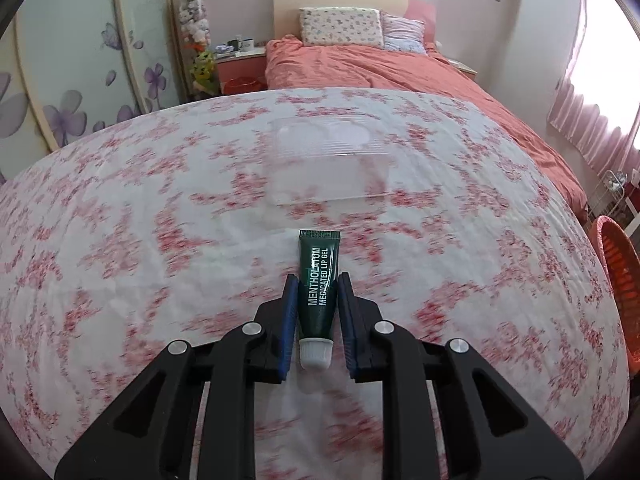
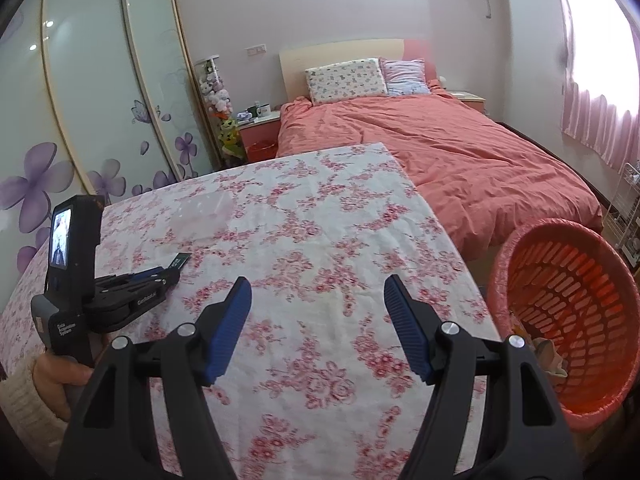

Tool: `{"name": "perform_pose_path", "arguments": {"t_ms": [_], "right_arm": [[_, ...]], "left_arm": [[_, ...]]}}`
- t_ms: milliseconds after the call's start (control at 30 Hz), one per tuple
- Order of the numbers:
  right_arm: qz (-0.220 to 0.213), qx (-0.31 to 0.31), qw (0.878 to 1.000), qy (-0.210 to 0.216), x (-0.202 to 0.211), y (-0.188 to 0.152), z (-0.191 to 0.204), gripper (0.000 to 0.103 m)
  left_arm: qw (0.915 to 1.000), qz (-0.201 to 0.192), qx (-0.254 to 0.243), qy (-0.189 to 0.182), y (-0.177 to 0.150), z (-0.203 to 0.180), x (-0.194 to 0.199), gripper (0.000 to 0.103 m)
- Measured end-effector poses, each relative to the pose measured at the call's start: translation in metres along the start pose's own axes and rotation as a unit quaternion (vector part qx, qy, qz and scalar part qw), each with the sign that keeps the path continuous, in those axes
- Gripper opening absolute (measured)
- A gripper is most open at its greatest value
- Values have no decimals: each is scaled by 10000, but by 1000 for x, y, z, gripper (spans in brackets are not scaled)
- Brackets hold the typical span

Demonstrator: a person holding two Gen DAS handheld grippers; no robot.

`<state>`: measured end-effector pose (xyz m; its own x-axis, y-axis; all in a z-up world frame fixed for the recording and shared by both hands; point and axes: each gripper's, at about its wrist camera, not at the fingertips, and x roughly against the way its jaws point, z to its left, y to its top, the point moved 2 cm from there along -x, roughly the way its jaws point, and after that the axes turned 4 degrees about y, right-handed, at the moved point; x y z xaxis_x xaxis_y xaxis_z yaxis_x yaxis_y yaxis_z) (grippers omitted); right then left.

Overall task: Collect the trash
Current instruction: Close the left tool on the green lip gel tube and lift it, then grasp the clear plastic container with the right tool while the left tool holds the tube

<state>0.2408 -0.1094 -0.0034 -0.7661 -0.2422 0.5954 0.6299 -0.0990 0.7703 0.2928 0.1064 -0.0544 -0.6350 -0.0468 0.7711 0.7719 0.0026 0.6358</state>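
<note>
My left gripper (image 1: 318, 286) is shut on a dark green lip gel tube (image 1: 318, 276) with a white cap, held just above the floral tablecloth (image 1: 120, 240). In the right wrist view the left gripper (image 2: 170, 274) shows at the left with the tube's end (image 2: 180, 261) sticking out. A clear plastic container (image 1: 328, 164) lies on the table beyond the tube; it also shows faintly in the right wrist view (image 2: 202, 216). My right gripper (image 2: 318, 292) is open and empty over the table's near right part. A red trash basket (image 2: 560, 320) stands on the floor right of the table.
A bed with an orange cover (image 2: 460, 152) lies beyond the table. A wardrobe with purple flowers (image 2: 80, 120) is at the left. A wire rack (image 2: 628, 216) stands at the far right. The basket's rim shows in the left wrist view (image 1: 616, 264).
</note>
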Motion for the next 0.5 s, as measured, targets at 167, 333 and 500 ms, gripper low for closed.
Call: {"name": "perform_pose_path", "arguments": {"t_ms": [167,333,500], "right_arm": [[120,39,9996,245,-19,6,25,68],[321,68,9979,551,-50,13,59,68],[439,-115,9964,717,-95,28,94,79]], "left_arm": [[9997,-45,206,158,-6,34,8,20],[9985,-124,434,318,-10,72,17,20],[9969,-187,634,420,-11,107,24,20]]}}
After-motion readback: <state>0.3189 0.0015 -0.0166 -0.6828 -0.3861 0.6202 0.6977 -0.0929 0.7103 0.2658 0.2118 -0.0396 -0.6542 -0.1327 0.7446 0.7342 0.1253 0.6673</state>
